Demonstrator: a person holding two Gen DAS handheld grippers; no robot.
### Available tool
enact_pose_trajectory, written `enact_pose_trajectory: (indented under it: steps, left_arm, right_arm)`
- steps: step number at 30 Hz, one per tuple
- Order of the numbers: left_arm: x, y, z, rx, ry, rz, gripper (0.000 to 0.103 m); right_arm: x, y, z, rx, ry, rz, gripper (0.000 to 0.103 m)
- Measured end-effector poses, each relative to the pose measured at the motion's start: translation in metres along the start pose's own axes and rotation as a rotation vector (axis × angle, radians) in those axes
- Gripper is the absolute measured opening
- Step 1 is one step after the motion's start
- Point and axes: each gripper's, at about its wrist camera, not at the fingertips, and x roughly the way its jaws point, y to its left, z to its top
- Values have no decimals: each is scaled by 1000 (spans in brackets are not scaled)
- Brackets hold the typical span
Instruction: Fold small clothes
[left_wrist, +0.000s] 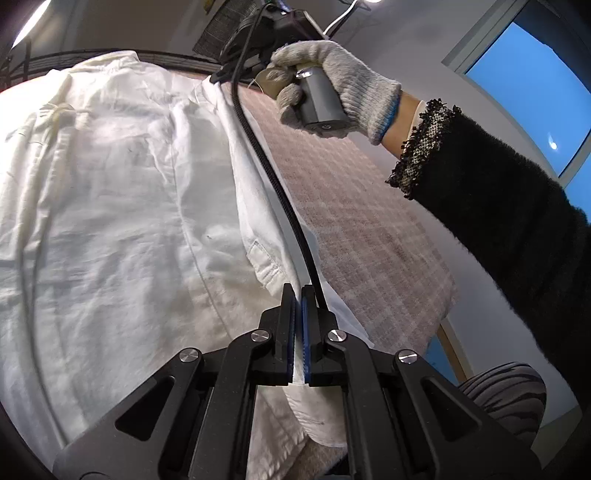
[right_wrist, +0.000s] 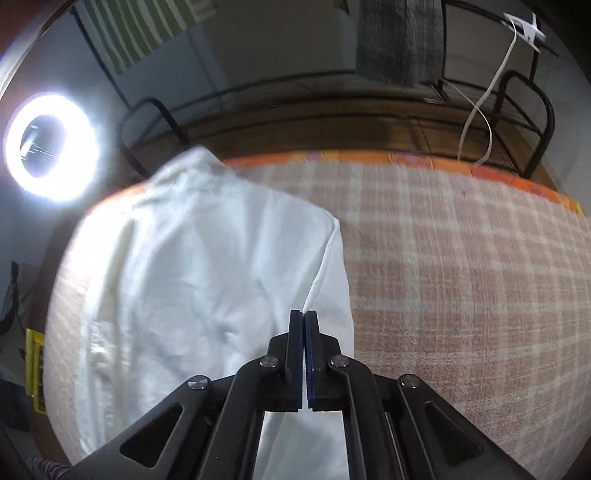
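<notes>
The left gripper (left_wrist: 298, 295) is seen pressed together, with a fold of the white shirt (left_wrist: 122, 192) pinched between its blue pads along the garment's right-hand edge, near a stitched cuff or placket. The right gripper (right_wrist: 303, 317) is likewise closed; in its own view the tips sit over the shirt's edge (right_wrist: 207, 258), but whether cloth is actually caught between the pads cannot be told. In the left view, that gripper is held in a gloved hand (left_wrist: 332, 85) at the far corner of the same edge, with a black cable (left_wrist: 266, 166) trailing back along the hem.

The shirt is judged to be light, thin and limp: it will drape and sag between two grips, wrinkle easily, and slide readily over the nap below. A hold is best taken on seams, hems or the cuff, where the doubled cloth is firmer.

Outward from the jaws, the garment is spread flat, stretching away left of both grippers, on a pink checked cloth (right_wrist: 461, 277) covering the table. Bare cloth lies to the right.
</notes>
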Motion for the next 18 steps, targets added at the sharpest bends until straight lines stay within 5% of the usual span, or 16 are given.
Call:
enact_pose_trajectory:
  steps: [5, 15, 16, 18]
  left_arm:
    - [-13, 5, -6, -9, -5, 26, 0]
    - [1, 32, -14, -53, 81, 74, 0]
    - [0, 33, -14, -58, 86, 81, 4]
    - [-3, 33, -15, -59, 81, 94, 12]
  right_arm:
    - [-7, 36, 8, -82, -28, 52, 0]
    - [67, 72, -1, -159, 58, -9, 0]
    - [64, 69, -1, -156, 50, 5, 3]
    - [49, 62, -1, -131, 36, -7, 26]
